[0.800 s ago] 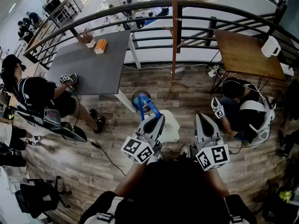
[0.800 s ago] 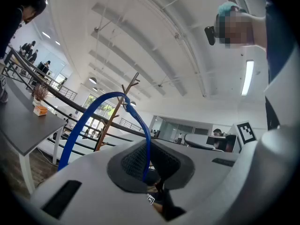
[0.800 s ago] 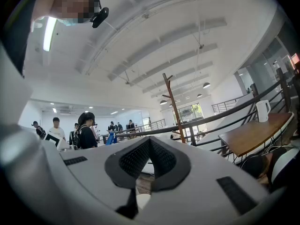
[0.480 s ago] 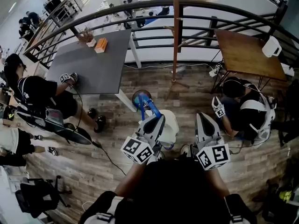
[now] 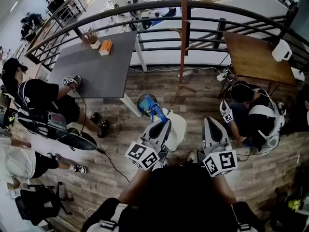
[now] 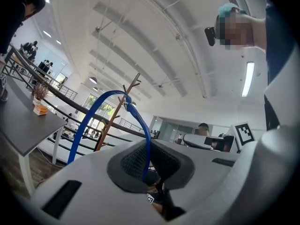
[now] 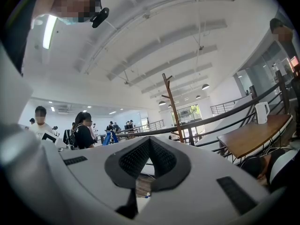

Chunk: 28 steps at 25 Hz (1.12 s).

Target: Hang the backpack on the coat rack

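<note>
In the head view the backpack (image 5: 177,125), white with a blue round part, hangs just ahead of my left gripper (image 5: 161,124). That gripper is shut on the backpack's blue strap (image 5: 157,112). In the left gripper view the blue strap (image 6: 93,114) rises as a loop out of the left gripper (image 6: 147,161). The wooden coat rack (image 5: 183,33) stands farther ahead by the railing, apart from the backpack; the coat rack (image 6: 117,121) shows behind the loop. My right gripper (image 5: 210,123) is shut with nothing in it, and the coat rack (image 7: 171,102) stands ahead of the right gripper (image 7: 149,156).
A curved black railing (image 5: 145,6) runs behind the rack. A grey table (image 5: 91,64) stands to the left and a wooden table (image 5: 253,54) with a white kettle (image 5: 281,50) to the right. One person (image 5: 38,98) sits at left, another (image 5: 251,112) at right.
The backpack and its blue strap have shifted a little to the right and forward with my left gripper. A person at the far left has walked along the floor. My right gripper has held still.
</note>
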Motion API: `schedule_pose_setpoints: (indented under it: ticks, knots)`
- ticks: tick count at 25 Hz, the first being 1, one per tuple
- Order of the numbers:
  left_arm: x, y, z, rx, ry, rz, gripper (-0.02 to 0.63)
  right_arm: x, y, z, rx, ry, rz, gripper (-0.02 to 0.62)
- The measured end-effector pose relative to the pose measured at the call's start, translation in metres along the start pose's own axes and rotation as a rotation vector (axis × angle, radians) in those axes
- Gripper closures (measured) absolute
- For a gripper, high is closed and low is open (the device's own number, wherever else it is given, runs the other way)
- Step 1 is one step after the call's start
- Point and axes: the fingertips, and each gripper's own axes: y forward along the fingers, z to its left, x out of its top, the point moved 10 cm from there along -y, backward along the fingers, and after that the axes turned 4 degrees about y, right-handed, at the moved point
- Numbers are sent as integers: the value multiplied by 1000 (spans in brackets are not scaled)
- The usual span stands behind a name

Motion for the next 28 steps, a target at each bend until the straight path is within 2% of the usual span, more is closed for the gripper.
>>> schedule_pose_setpoints:
  ticks: [7, 13, 21, 28]
  knots:
    - [6, 15, -4, 4, 21, -9, 586, 5, 7, -12, 0, 1, 7, 583]
    - [1, 28, -10, 95, 56, -15, 586, 5, 19, -33, 28, 12, 29, 583]
    - [-1, 57, -25, 195, 98, -23, 586, 13, 27, -62, 119, 15, 68, 583]
    - [-2, 76, -30, 239, 92, -58, 586, 16, 33, -92, 149, 31, 88, 583]
